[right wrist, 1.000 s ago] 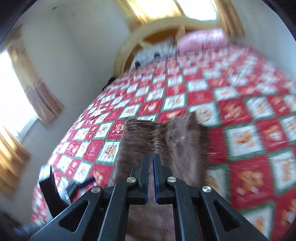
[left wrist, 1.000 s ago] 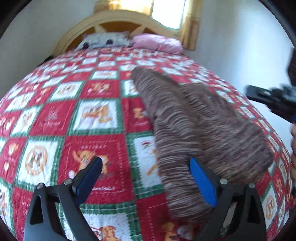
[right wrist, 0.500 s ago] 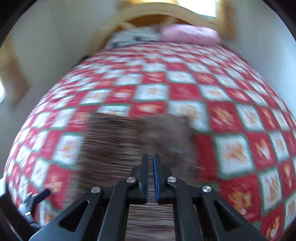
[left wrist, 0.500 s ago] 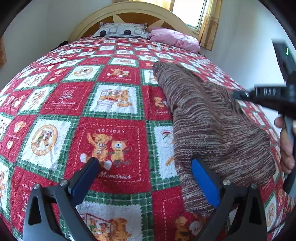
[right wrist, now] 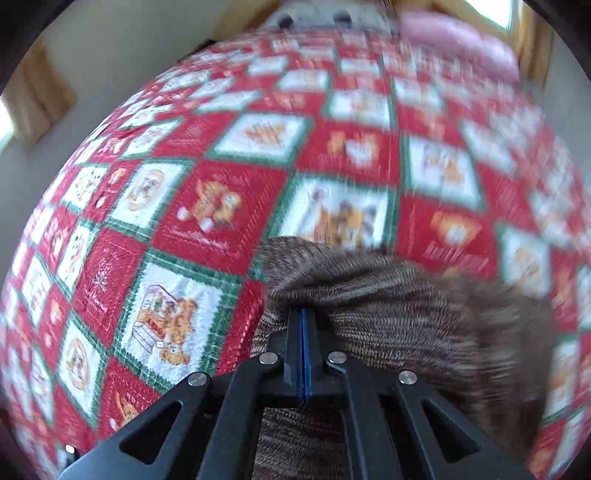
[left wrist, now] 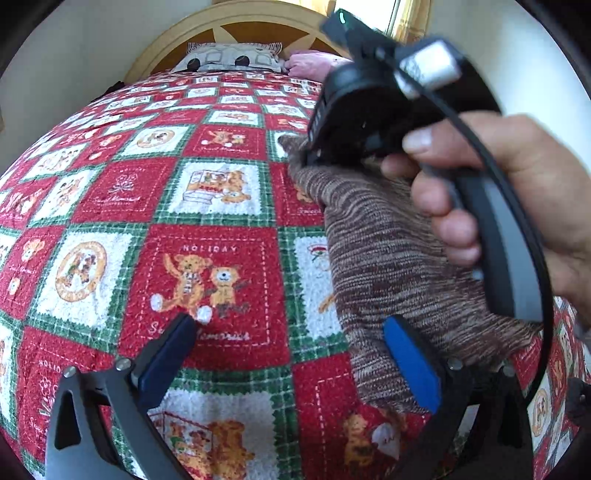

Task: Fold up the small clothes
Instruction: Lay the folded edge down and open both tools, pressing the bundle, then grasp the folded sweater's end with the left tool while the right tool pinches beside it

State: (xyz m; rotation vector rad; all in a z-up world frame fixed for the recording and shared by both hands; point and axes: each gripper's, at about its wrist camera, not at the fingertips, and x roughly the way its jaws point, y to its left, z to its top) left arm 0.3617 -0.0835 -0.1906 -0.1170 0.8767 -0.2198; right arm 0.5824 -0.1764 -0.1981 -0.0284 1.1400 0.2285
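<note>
The brown striped knit garment [left wrist: 391, 266] lies on my bed, on the red, white and green holiday quilt [left wrist: 207, 280], filling the right half of the left wrist view and the lower middle of the right wrist view. It is a small piece of marled brown and tan knit with fine stripes running across it; it lies thick, as if doubled over, with a rounded lower corner near the bottom of the left view and a narrower end reaching toward the upper middle. My right gripper [right wrist: 302, 314] has its fingers pressed fully together, blue pads meeting, and the knit bunches into radiating creases right at their tips, so they pinch a fold of the garment's upper edge. In the left wrist view my right hand [left wrist: 517, 192] wraps the black handle at the upper right, above the garment. My left gripper [left wrist: 291, 332] has its fingers spread wide and holds nothing: the left blue pad [left wrist: 162, 358] hovers over a red teddy bear square, the right one over the garment's lower left edge. I cannot tell whether that pad touches the knit. At the top sit the wooden headboard [left wrist: 236, 26], a grey patterned pillow [left wrist: 229, 59] and a pink pillow [right wrist: 458, 40].
</note>
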